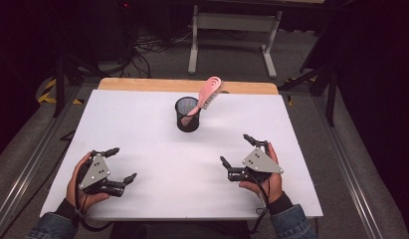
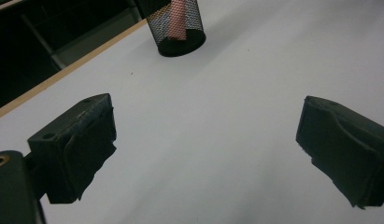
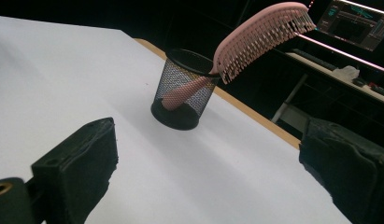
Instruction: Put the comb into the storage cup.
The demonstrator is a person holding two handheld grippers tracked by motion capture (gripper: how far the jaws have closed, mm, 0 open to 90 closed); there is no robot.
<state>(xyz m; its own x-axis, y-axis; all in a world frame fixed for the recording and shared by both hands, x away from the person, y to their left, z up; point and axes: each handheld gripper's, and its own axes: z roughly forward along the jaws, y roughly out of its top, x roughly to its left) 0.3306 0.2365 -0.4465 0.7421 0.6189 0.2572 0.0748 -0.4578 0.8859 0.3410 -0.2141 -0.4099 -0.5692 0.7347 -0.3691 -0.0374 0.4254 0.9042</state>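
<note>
A black mesh cup (image 1: 187,114) stands upright on the white table top (image 1: 142,129), toward the far middle. A pink hairbrush (image 1: 208,93) leans in it, handle down, bristled head sticking out up and to the right. The right gripper view has the cup (image 3: 182,95) and brush (image 3: 262,35) ahead; the left gripper view has the cup (image 2: 176,25) far off with the pink handle inside. My left gripper (image 1: 123,164) rests open near the front left. My right gripper (image 1: 237,149) rests open near the front right. Nothing lies between either pair of jaws.
The white top covers a wooden table whose far edge (image 1: 187,85) shows as a tan strip. Beyond it stand a grey desk frame (image 1: 234,35) and cables on the floor. A lit monitor (image 3: 355,21) sits in the dark background.
</note>
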